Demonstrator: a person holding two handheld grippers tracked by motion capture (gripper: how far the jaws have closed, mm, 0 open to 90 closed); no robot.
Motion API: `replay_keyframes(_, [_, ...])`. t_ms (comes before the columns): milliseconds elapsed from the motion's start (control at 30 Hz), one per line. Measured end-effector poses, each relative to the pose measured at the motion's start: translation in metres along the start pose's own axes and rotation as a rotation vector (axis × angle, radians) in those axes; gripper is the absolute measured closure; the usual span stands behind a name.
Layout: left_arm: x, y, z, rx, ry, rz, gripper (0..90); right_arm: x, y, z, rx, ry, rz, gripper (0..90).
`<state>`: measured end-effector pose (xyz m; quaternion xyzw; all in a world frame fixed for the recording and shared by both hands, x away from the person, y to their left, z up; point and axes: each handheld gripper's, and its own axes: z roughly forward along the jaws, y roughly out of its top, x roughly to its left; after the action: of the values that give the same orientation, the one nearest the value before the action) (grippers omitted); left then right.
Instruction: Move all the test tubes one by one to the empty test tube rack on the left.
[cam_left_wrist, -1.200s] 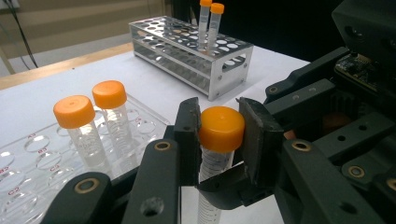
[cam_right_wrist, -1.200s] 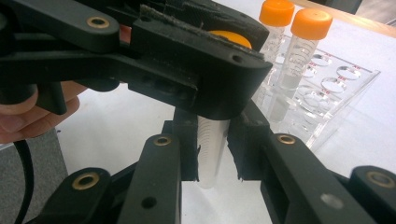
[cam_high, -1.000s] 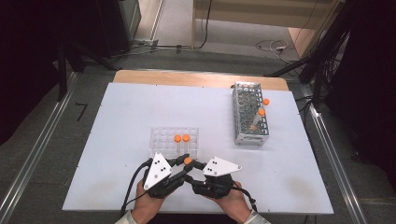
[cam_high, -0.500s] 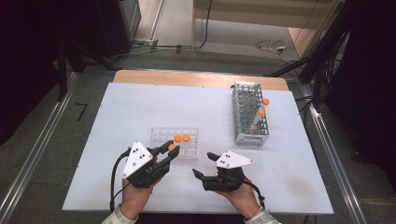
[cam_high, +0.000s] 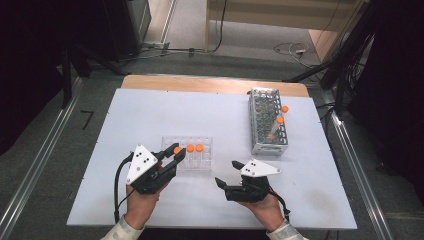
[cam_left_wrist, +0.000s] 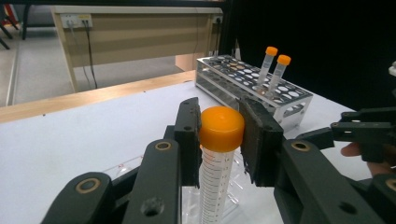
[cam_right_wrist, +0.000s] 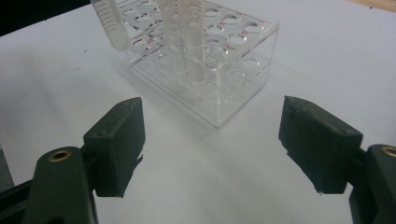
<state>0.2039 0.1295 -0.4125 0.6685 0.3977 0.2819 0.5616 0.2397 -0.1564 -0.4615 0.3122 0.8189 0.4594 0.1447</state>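
My left gripper (cam_left_wrist: 222, 135) is shut on the orange cap of a clear graduated tube (cam_left_wrist: 218, 158), which hangs upright. In the high view that left gripper (cam_high: 175, 151) holds the tube's cap (cam_high: 177, 150) over the left end of a clear plastic rack (cam_high: 205, 165), where two orange-capped tubes (cam_high: 195, 148) stand. The held tube's tip (cam_right_wrist: 112, 28) hangs just above the clear rack (cam_right_wrist: 224, 93). My right gripper (cam_right_wrist: 210, 140) has just been opening. It stands wide open with nothing between its jaws, right of the rack (cam_high: 226, 172).
A metal wire rack (cam_high: 268, 127) stands at the table's right with two orange-capped tubes (cam_left_wrist: 275, 63) in it. The white table top (cam_high: 150, 115) ends at a wooden strip at the back. The right gripper (cam_left_wrist: 364, 133) is at the right edge of the left gripper view.
The two grippers were close together around the tube; the right jaws opened and that hand drew off to the right. The left gripper carried the tube up to the clear rack's left end.
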Motion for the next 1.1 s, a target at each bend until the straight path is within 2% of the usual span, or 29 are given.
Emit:
replay_keyframes(333, [0.007, 0.006, 0.007, -0.009, 0.022, -0.006, 69.9, -0.003, -0.001, -0.002, 0.000, -0.013, 0.009, 21.1])
replay_keyframes(667, [0.012, 0.015, 0.020, -0.008, 0.047, 0.008, 69.9, -0.005, -0.001, -0.004, -0.010, -0.017, 0.016, 21.4])
replay_keyframes(1100, [0.017, 0.005, 0.029, 0.023, 0.062, 0.014, 69.9, -0.004, -0.002, -0.004, -0.005, -0.016, 0.016, 21.7])
